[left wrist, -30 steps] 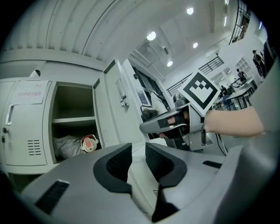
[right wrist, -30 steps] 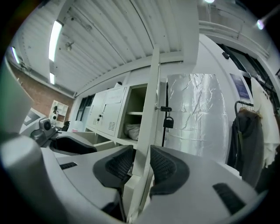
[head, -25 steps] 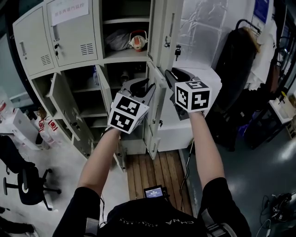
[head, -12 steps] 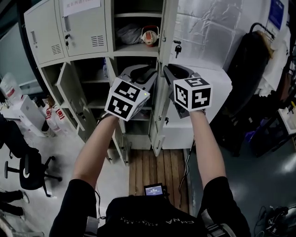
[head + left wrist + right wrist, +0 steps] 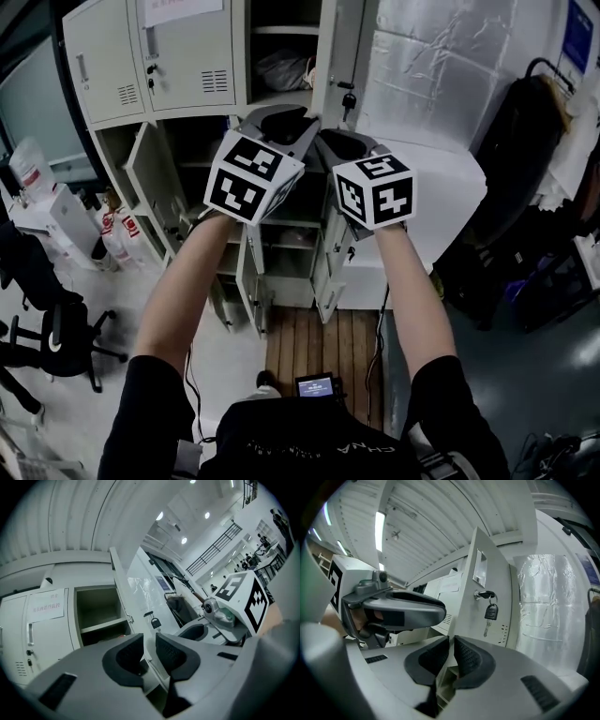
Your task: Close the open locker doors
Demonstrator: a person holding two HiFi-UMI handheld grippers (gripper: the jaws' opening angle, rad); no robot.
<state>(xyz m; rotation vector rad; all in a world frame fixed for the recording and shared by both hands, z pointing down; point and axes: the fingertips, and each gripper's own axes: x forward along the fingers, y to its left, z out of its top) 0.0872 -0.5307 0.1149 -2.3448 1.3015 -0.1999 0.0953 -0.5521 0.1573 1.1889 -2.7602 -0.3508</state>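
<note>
A bank of pale lockers [image 5: 178,66] fills the top of the head view. The upper locker door [image 5: 339,47] stands open, with a key [image 5: 349,98] hanging in its lock. Lower down, more doors [image 5: 155,183] [image 5: 248,281] hang open. Both grippers are raised side by side before the open column. My left gripper [image 5: 279,114] [image 5: 149,644] has a narrow gap between its jaws and nothing in it. The jaws of my right gripper [image 5: 328,142] [image 5: 451,648] are closing to a thin slit. The open door [image 5: 492,578] and key [image 5: 490,612] rise just beyond it, and contact cannot be made out.
A foil-wrapped white unit [image 5: 422,84] stands right of the lockers, with a dark hanging bag [image 5: 525,141] further right. A wooden pallet [image 5: 319,342] lies on the floor below the lockers. An office chair [image 5: 56,342] and boxes [image 5: 47,211] stand at the left.
Both grippers have risen from the middle locker level to the upper open door. The lockers have shifted rightward and lower in the head view.
</note>
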